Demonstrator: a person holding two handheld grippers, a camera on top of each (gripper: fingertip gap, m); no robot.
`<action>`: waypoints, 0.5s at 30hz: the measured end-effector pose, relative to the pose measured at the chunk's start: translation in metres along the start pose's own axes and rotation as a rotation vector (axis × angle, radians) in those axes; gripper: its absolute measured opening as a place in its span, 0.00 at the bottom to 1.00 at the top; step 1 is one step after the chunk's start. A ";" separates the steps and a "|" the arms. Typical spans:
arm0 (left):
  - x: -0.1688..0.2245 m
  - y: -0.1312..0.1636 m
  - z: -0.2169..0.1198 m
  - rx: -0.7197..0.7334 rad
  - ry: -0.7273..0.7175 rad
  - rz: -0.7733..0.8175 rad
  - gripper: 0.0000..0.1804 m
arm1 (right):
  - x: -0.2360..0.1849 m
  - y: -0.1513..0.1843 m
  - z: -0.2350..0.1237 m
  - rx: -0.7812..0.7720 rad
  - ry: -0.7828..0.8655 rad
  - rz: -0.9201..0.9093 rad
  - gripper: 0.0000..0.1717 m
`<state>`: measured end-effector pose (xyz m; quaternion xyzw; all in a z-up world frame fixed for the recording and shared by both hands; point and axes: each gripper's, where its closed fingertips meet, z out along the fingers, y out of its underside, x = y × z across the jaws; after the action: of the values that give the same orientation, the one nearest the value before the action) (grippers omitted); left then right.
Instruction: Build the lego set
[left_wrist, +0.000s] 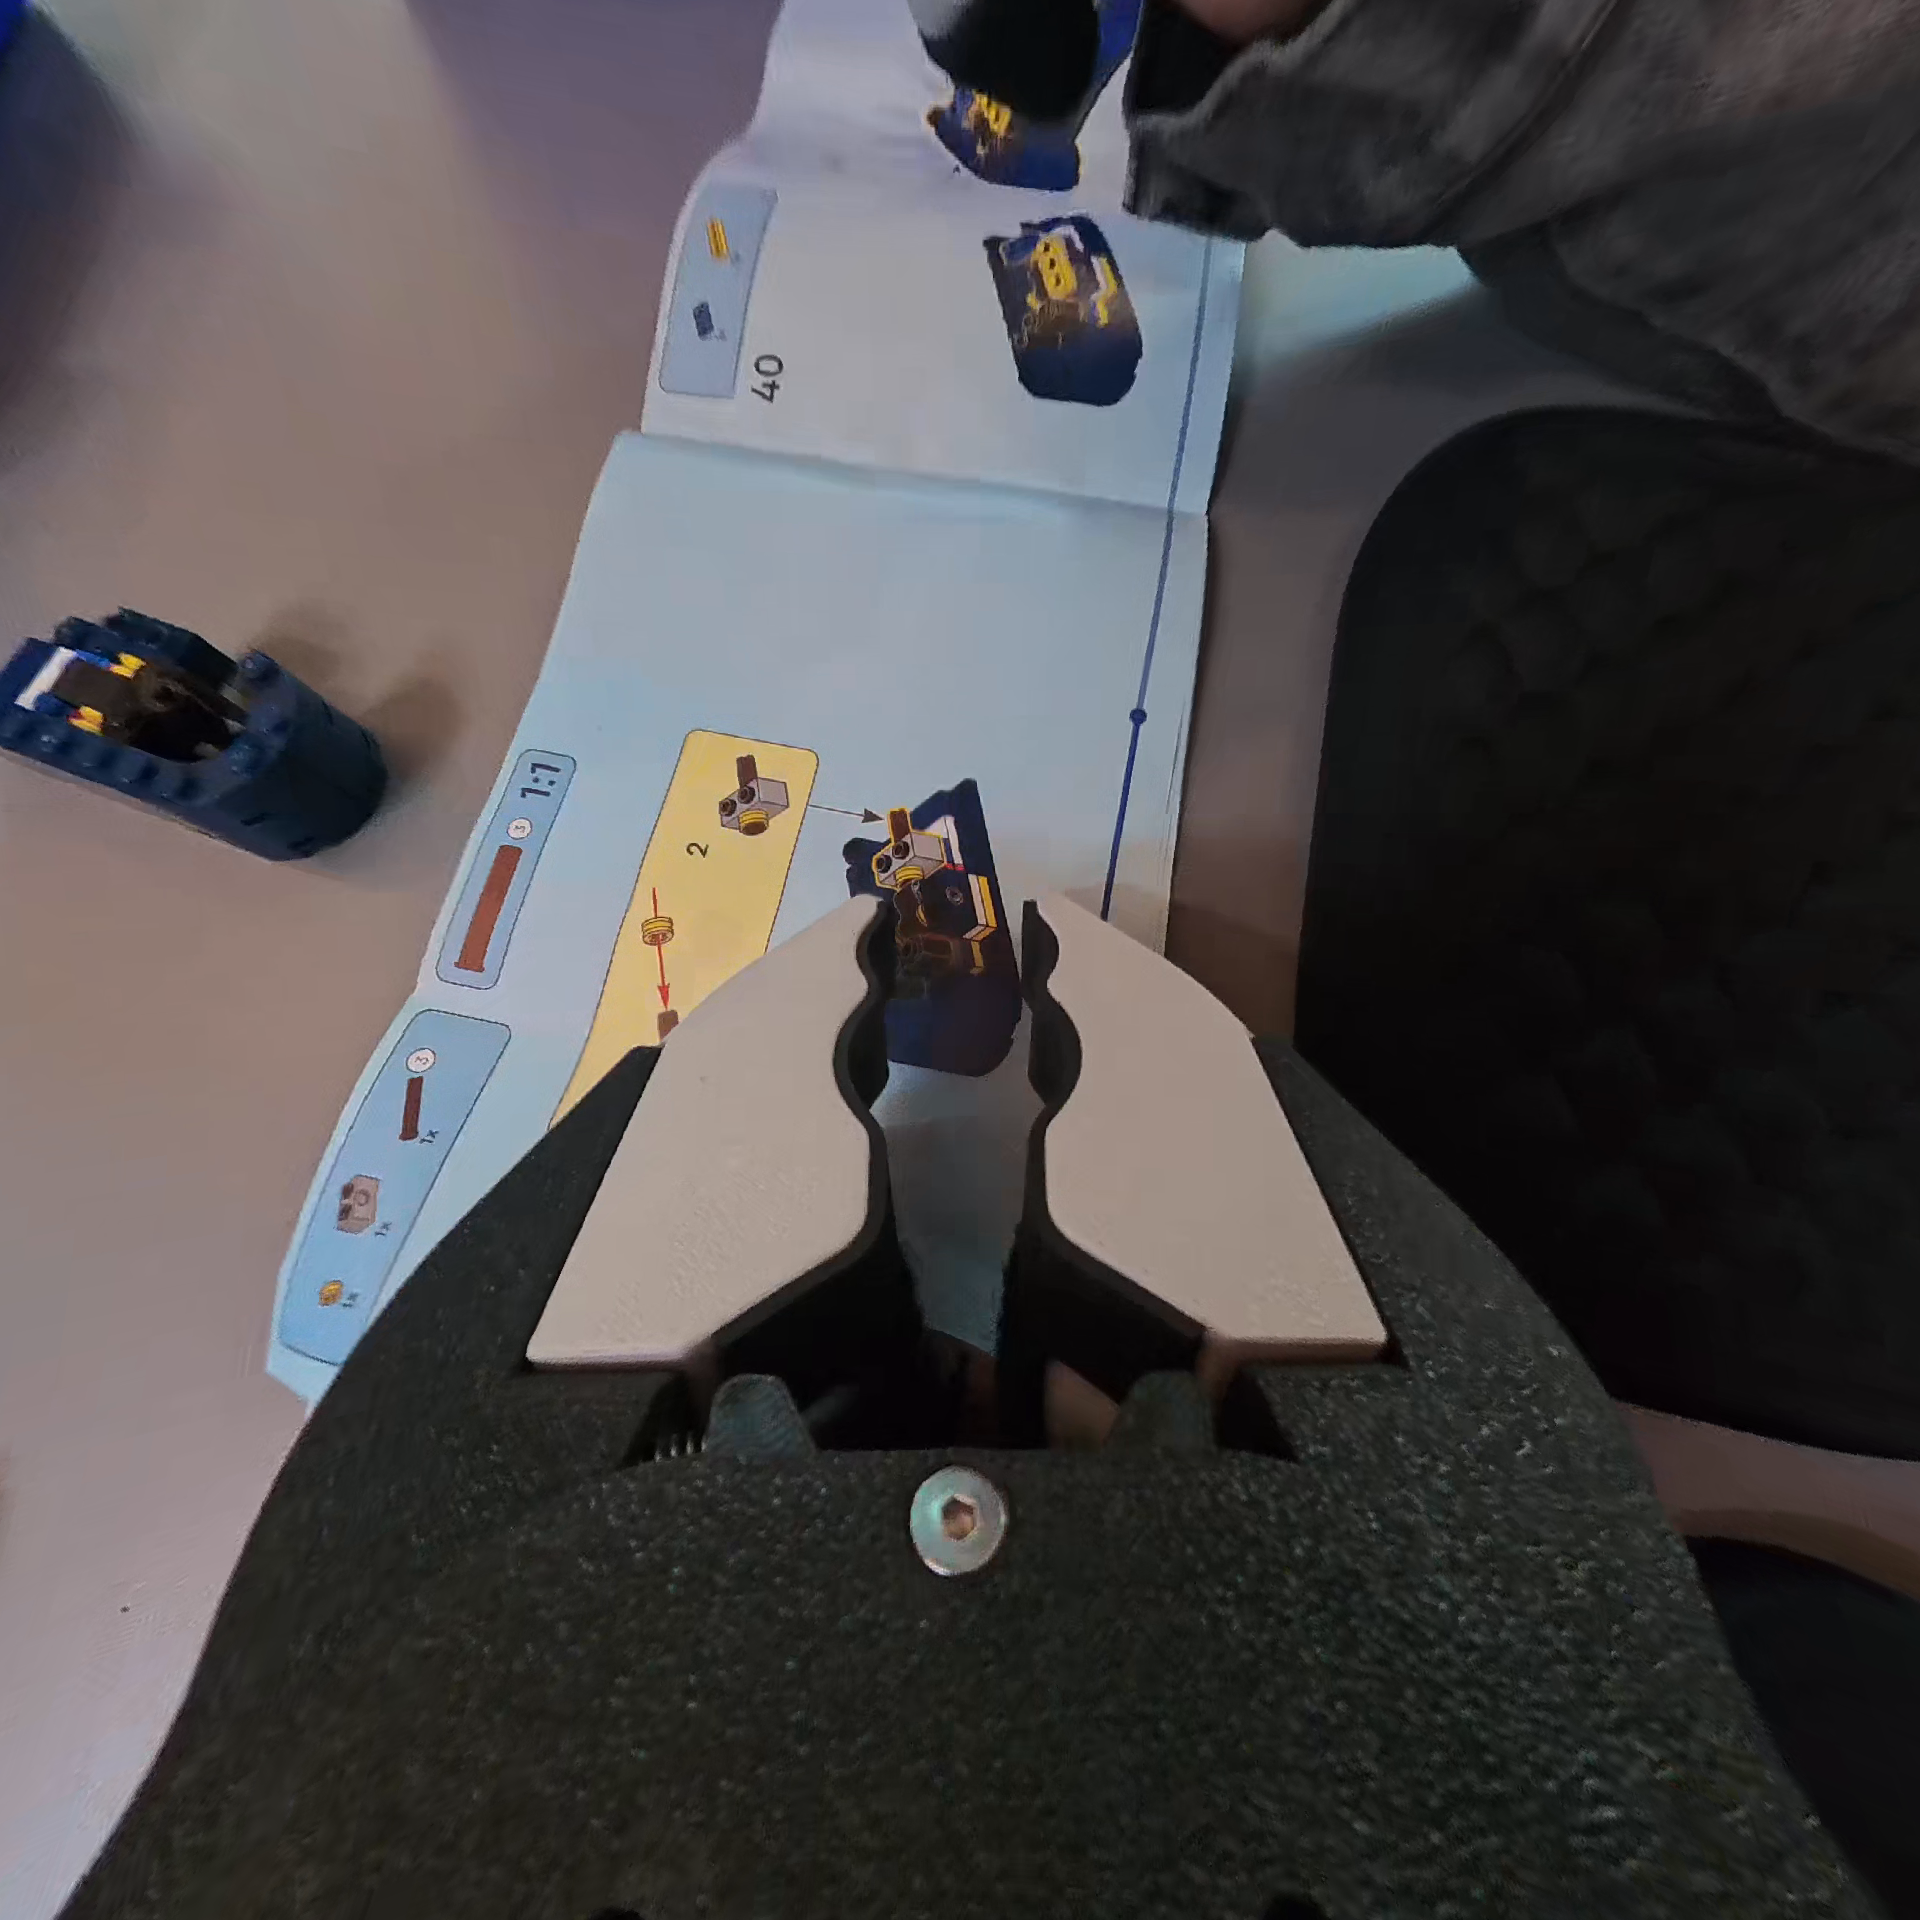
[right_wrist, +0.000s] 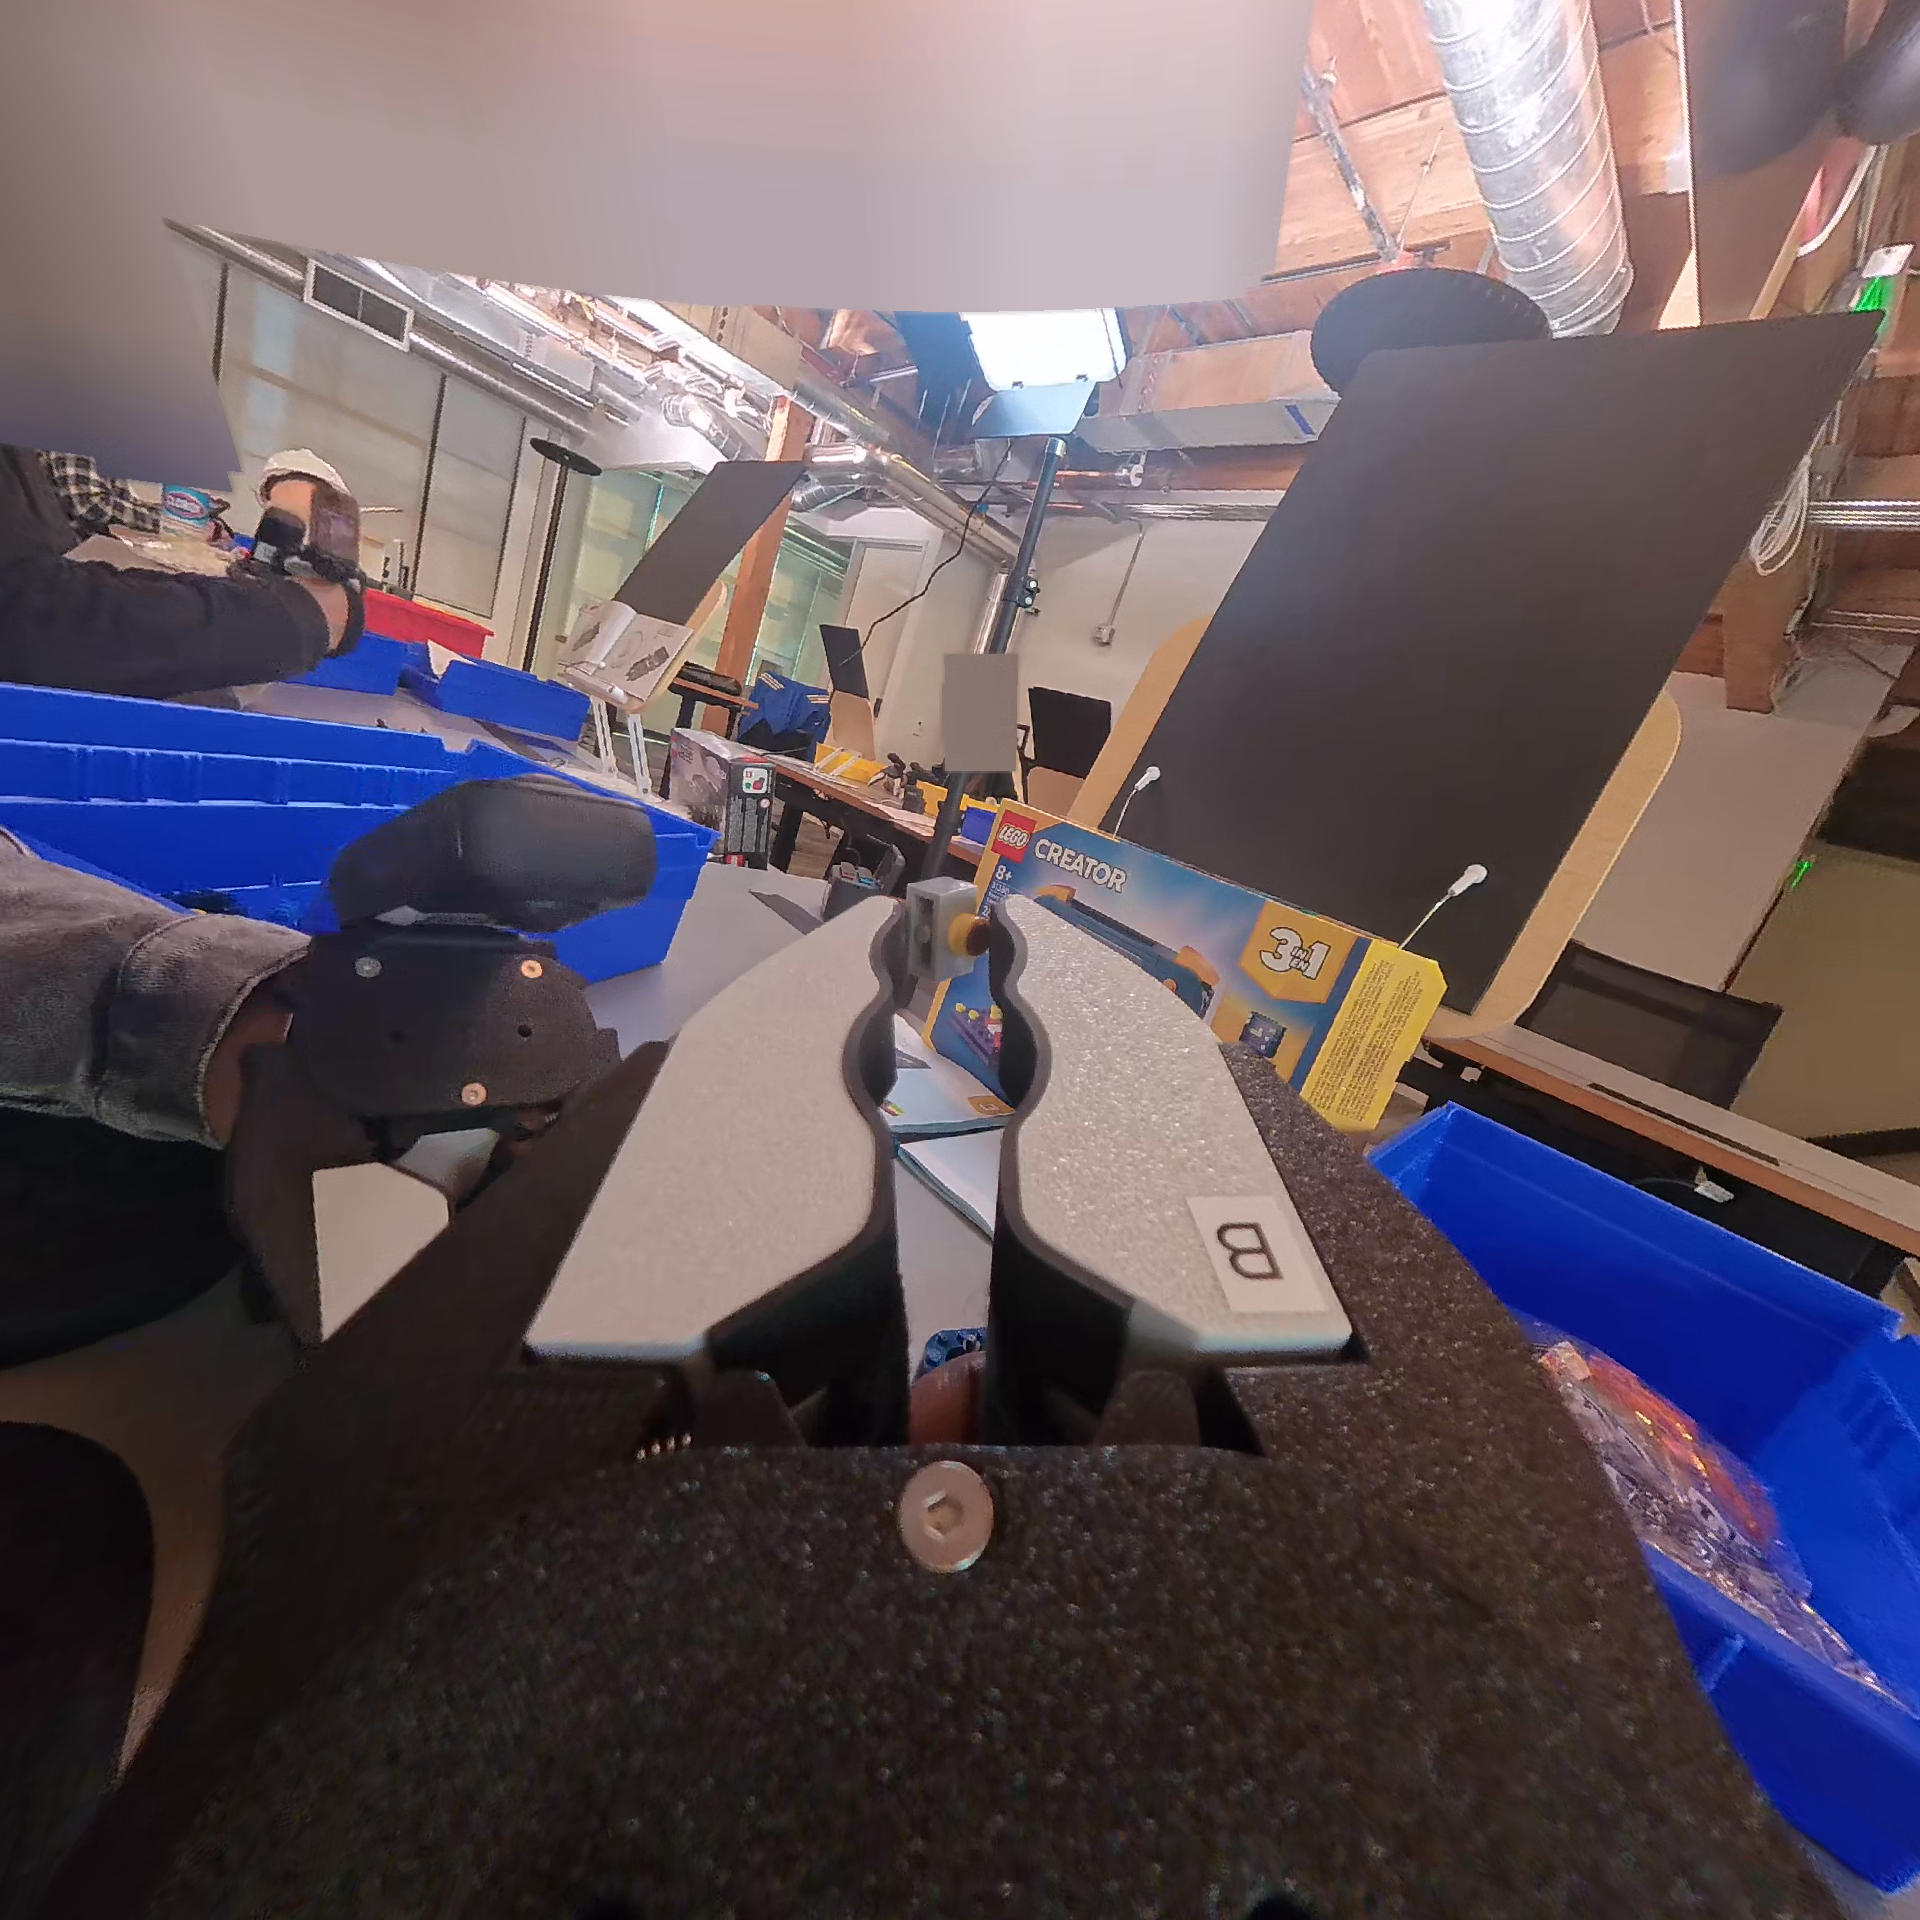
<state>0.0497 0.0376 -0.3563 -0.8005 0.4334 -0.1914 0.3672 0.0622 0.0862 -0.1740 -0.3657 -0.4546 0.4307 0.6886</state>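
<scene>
Between my right gripper (right_wrist: 943, 940) fingertips sits a small grey brick with a yellow stud (right_wrist: 940, 928), pinched by its flat sides; I judge it light, rigid and slippery. My left gripper (left_wrist: 956, 914) hangs parted and empty above the open booklet (left_wrist: 883, 623). Farther off stands a blue toy build (left_wrist: 197, 727).

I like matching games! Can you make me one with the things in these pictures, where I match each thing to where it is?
Things:
1. small grey brick piece
2. dark blue brick model
3. instruction booklet
4. toy box

Places:
A. open flat on the table, under the left gripper
B. standing up behind the right gripper
C. pinched between the right gripper's fingertips
D. alone on the table, left of the booklet

Pairs: 1-C, 2-D, 3-A, 4-B
</scene>
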 end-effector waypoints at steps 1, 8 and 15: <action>0.000 0.000 0.000 0.001 0.003 -0.003 0.13 | 0.001 0.000 0.000 0.002 0.002 0.003 0.08; -0.022 -0.016 -0.015 0.104 -0.082 -0.084 0.20 | 0.010 -0.003 -0.004 0.020 0.037 0.018 0.08; -0.101 -0.054 -0.023 0.129 -0.401 -0.104 0.36 | 0.020 -0.005 -0.009 0.032 0.081 0.029 0.09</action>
<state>0.0092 0.1311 -0.2995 -0.8187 0.2967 -0.0744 0.4860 0.0758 0.1020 -0.1664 -0.3780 -0.4141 0.4329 0.7059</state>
